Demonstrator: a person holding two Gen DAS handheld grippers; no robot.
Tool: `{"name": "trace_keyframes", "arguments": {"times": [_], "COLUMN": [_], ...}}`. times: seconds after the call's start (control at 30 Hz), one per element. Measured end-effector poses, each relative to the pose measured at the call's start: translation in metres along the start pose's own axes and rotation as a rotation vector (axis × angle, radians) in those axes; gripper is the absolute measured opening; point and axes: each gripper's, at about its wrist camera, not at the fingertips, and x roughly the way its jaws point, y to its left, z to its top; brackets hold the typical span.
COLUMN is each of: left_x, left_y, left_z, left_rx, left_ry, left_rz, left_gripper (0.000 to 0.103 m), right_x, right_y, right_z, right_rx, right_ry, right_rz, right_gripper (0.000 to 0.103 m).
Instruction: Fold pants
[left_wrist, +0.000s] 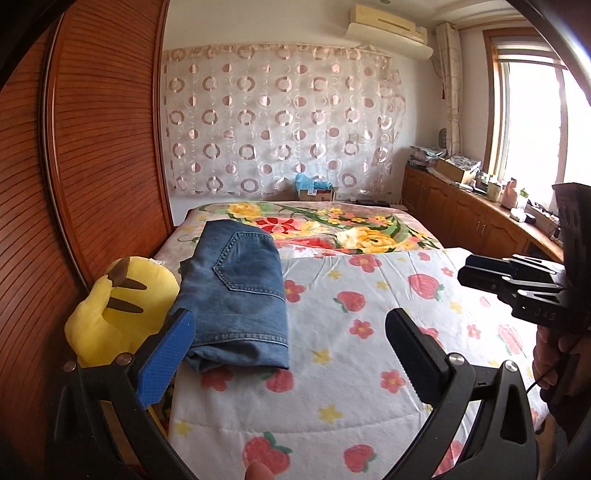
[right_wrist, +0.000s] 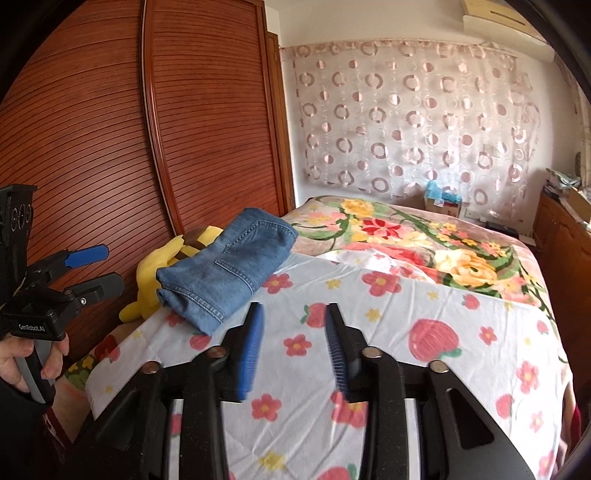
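A pair of blue denim pants (left_wrist: 236, 291) lies folded into a compact bundle on the bed's left side, back pocket up. It also shows in the right wrist view (right_wrist: 229, 269). My left gripper (left_wrist: 291, 332) is wide open and empty, hovering just in front of the bundle, its blue pad beside the bundle's near left corner. It also shows at the left of the right wrist view (right_wrist: 96, 269). My right gripper (right_wrist: 295, 321) is open and empty above the strawberry sheet, to the right of the pants. It shows at the right edge of the left wrist view (left_wrist: 480, 273).
A yellow plush toy (left_wrist: 122, 310) lies against the pants' left side, next to the wooden slatted wardrobe (left_wrist: 92, 166). The bed has a strawberry-print sheet (left_wrist: 369, 332) and a floral blanket (left_wrist: 332, 225) farther back. A wooden cabinet (left_wrist: 461, 210) runs along the right under the window.
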Motion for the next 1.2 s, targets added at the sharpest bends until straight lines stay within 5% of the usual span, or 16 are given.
{"name": "trace_keyframes", "arguments": {"times": [0.33,0.83,1.2], "left_x": [-0.02,-0.028,-0.066], "left_y": [-0.038,-0.077,-0.094], "left_z": [-0.011,-0.019,0.002], "left_rx": [0.006,-0.003,0.02], "left_ry": [0.012,0.026,-0.051], "left_rz": [-0.053,-0.081,-0.061], "left_gripper": [0.103,0.103,0.103], "right_x": [-0.048,-0.104,-0.161], "right_y": [0.001,-0.002,0.016], "right_z": [-0.026,-0.04,-0.039], "right_rx": [0.038,0.092,0.11], "right_ry": [-0.019,-0.053,-0.148], "right_rz": [-0.048,-0.158,-0.222], "right_gripper": [0.064,0.065,0.075]}}
